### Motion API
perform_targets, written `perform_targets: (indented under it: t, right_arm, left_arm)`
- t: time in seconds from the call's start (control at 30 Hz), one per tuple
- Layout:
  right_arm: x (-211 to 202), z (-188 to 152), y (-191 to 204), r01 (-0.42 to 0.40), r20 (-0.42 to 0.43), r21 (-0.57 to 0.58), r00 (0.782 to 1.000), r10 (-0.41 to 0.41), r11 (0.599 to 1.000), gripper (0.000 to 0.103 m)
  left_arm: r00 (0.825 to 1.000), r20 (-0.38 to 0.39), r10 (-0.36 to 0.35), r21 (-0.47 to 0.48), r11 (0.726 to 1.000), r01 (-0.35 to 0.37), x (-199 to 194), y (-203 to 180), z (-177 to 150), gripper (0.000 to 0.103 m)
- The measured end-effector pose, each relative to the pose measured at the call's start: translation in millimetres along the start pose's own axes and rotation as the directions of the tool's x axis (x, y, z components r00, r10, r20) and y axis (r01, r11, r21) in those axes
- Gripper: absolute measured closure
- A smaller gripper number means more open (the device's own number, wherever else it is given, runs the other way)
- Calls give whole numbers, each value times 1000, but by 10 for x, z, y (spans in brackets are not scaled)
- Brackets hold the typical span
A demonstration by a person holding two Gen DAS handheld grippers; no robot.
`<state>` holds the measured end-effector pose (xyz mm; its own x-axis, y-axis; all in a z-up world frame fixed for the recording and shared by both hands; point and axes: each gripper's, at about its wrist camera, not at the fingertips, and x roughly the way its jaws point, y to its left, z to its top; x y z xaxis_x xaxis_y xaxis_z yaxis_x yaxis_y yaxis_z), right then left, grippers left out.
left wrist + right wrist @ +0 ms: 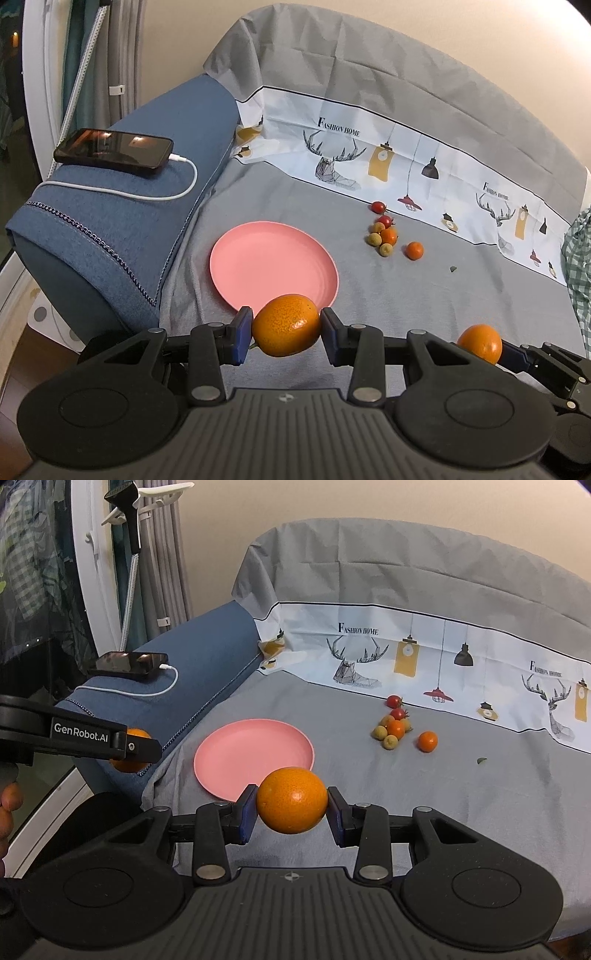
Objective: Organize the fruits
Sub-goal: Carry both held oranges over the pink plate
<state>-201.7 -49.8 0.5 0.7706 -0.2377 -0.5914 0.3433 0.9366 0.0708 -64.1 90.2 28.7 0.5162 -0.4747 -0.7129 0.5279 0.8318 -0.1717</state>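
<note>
Left gripper [286, 330]: clenched on an orange [286, 325], held above the near rim of the pink plate [258, 258].
Right gripper [291, 805]: clenched on a second orange [291, 800], held just off the plate's near right rim.
Plate: one, bare, on the grey cloth [424, 302] toward its left edge, beside the blue armrest [122, 206].
Loose fruit: a cluster near the back edge of the cloth, well apart from the plate.
Count, oranges: two, both gripped.
Count, small orange fruits: two, one in the cluster [389, 235], one [414, 250] just to its right.
Count, red tomatoes: two [378, 206], [385, 221].
Count, tan round fruits: three or four; the cluster overlaps, so the number cannot be fixed.
Other: a small green scrap [453, 269] on the cloth; a phone [112, 149] with a cable on the armrest.
Risk 1: both grippers are close together over one rim, so a collision is judged possible if both are lowered at once.
Risk 2: a round orange released near the shallow rim is judged likely to roll off onto the cloth.
Risk 3: the cloth is wrinkled, so the plate may be tilted or shifted by a nudge.
</note>
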Motion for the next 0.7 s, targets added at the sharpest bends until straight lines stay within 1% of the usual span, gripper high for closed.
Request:
perform_targets:
  t: [0.4, 0.7]
  right_arm:
    - [275, 127, 39, -9, -17, -39, 1000, 8, 999, 62]
    - [715, 269, 41, -29, -46, -35, 999, 27, 999, 62]
  left_arm:
    - [999, -13, 31, -30, 999, -32, 208, 185, 166, 59]
    - [997, -39, 62, -37, 997, -64, 521, 297, 364, 59]
